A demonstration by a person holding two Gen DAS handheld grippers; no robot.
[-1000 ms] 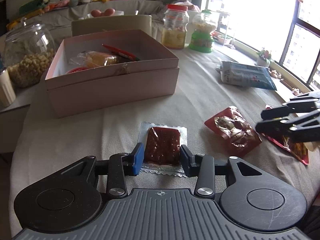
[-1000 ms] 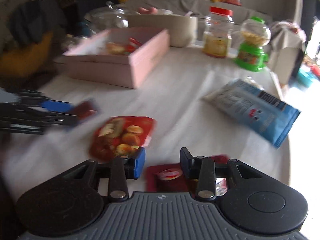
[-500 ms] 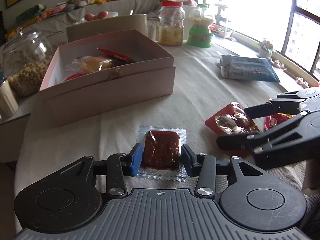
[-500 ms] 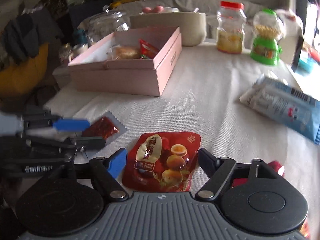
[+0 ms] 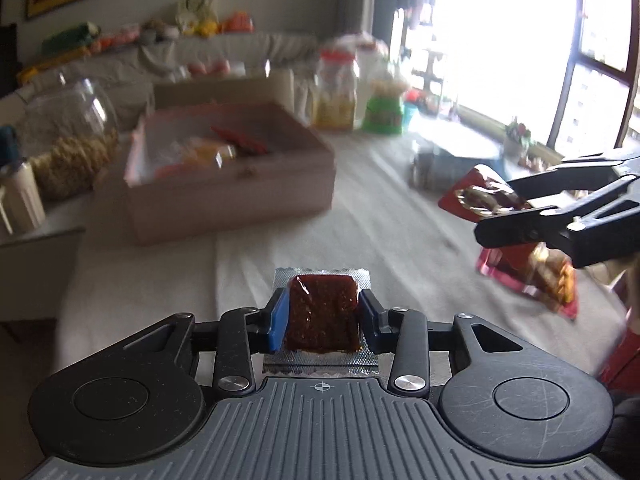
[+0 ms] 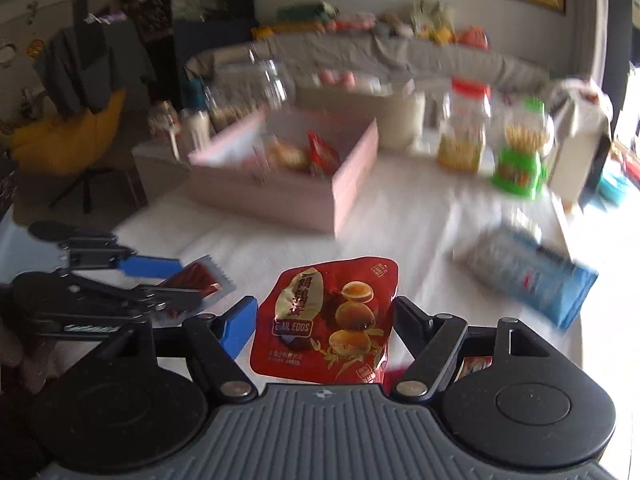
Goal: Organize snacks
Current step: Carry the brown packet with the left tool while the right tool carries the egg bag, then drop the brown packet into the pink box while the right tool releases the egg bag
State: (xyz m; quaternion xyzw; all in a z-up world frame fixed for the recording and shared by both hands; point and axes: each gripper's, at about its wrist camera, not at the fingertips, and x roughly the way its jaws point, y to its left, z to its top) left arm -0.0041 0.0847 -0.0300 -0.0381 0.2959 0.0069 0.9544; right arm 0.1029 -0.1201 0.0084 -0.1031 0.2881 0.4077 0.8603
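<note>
My left gripper (image 5: 322, 316) is shut on a clear foil-edged packet of dark red-brown snack (image 5: 320, 316), held above the white table; it also shows in the right wrist view (image 6: 192, 284). My right gripper (image 6: 324, 320) is shut on a red quail-egg pouch (image 6: 328, 320), lifted off the table; the pouch also shows in the left wrist view (image 5: 480, 196). The open pink box (image 5: 232, 196) with several snacks inside stands ahead, and shows in the right wrist view (image 6: 280, 196).
Another red snack packet (image 5: 536, 276) lies on the table under the right gripper. A blue-and-white bag (image 6: 528, 272) lies at the right. A glass jar (image 5: 68, 148), a red-lidded jar (image 6: 464, 128) and a green dispenser (image 6: 520, 152) stand behind the box.
Both grippers have lifted off the table with their packets. The right gripper closed on the quail-egg pouch. The views tilt up, with motion blur.
</note>
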